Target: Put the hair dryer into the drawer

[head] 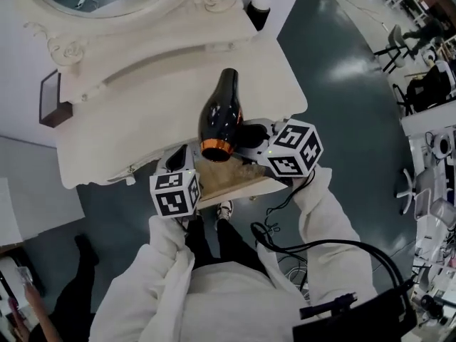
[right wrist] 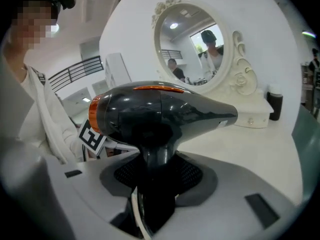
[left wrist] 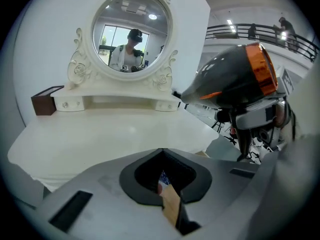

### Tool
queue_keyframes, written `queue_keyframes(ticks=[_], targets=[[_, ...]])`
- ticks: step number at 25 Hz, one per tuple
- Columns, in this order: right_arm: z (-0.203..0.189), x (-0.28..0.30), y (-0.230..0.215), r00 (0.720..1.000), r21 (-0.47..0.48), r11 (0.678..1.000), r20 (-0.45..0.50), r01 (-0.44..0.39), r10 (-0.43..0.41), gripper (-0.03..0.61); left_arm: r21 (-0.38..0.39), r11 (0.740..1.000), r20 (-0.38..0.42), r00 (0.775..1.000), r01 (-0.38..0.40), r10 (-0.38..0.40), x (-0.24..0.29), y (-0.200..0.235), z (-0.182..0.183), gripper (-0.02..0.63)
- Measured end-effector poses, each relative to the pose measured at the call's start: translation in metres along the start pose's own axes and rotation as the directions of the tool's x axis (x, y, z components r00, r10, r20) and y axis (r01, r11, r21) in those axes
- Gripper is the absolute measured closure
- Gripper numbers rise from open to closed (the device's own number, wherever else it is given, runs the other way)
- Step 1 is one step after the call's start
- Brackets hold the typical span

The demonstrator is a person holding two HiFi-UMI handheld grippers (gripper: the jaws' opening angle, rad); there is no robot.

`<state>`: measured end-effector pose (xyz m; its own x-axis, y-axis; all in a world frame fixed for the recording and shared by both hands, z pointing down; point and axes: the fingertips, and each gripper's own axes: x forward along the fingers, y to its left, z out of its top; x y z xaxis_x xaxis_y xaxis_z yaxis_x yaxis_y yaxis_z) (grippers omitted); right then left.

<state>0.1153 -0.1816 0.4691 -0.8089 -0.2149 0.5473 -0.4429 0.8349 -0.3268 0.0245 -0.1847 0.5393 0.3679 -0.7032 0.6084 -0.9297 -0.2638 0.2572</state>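
My right gripper [head: 247, 135] is shut on the handle of the black hair dryer [head: 221, 116], which has an orange ring at its rear. The dryer hangs over the front edge of the white dressing table [head: 135, 112], above the open wooden drawer [head: 246, 182]. In the right gripper view the handle fills the jaws of the right gripper [right wrist: 152, 204] and the dryer body [right wrist: 165, 109] lies across the top. My left gripper [head: 177, 161] hovers at the drawer's left front corner. In its own view a tan strip shows in the narrow gap of the left gripper [left wrist: 169, 196]; the dryer [left wrist: 235, 81] is at the right.
An ornate oval mirror [left wrist: 132, 34] stands at the back of the table. A brown box [head: 53, 100] sits at its left end and a dark bottle [head: 257, 9] at its right. A black cable [head: 299, 244] hangs beside the person's legs.
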Motion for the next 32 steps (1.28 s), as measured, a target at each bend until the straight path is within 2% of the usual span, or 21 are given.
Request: queue_keyframes(ticks=[3, 5, 10, 15, 26, 29, 32], targets=[[-0.019, 0.001, 0.014, 0.991, -0.052, 0.993, -0.088, -0.111, 0.106, 0.350, -0.025, 0.999, -0.005, 1.000, -0.029, 0.029, -0.007, 0.002, -0.012, 0.618], [-0.034, 0.002, 0.022, 0.973, -0.068, 0.981, -0.155, -0.182, 0.170, 0.350, -0.034, 0.998, -0.007, 0.999, -0.045, 0.045, -0.012, 0.003, -0.019, 0.618], [-0.068, 0.007, 0.041, 0.911, -0.087, 0.944, -0.304, -0.319, 0.279, 0.350, -0.054, 0.995, -0.017, 0.996, -0.089, 0.088, -0.020, 0.011, -0.028, 0.618], [-0.088, 0.008, 0.060, 0.849, -0.088, 0.900, -0.381, -0.427, 0.365, 0.350, -0.070, 0.991, -0.017, 0.993, -0.114, 0.113, -0.020, 0.017, -0.033, 0.618], [-0.132, 0.004, 0.082, 0.754, -0.021, 0.850, -0.472, -0.527, 0.457, 0.350, -0.091, 0.985, -0.056, 0.988, -0.149, 0.145, -0.022, 0.019, -0.058, 0.618], [-0.148, 0.010, 0.082, 0.727, 0.003, 0.848, -0.514, -0.530, 0.455, 0.350, -0.081, 0.986, -0.063, 0.988, -0.149, 0.144, -0.022, 0.017, -0.063, 0.618], [-0.161, 0.015, 0.078, 0.711, 0.021, 0.855, -0.545, -0.518, 0.444, 0.350, -0.076, 0.985, -0.067, 0.987, -0.152, 0.147, -0.023, 0.016, -0.065, 0.618]])
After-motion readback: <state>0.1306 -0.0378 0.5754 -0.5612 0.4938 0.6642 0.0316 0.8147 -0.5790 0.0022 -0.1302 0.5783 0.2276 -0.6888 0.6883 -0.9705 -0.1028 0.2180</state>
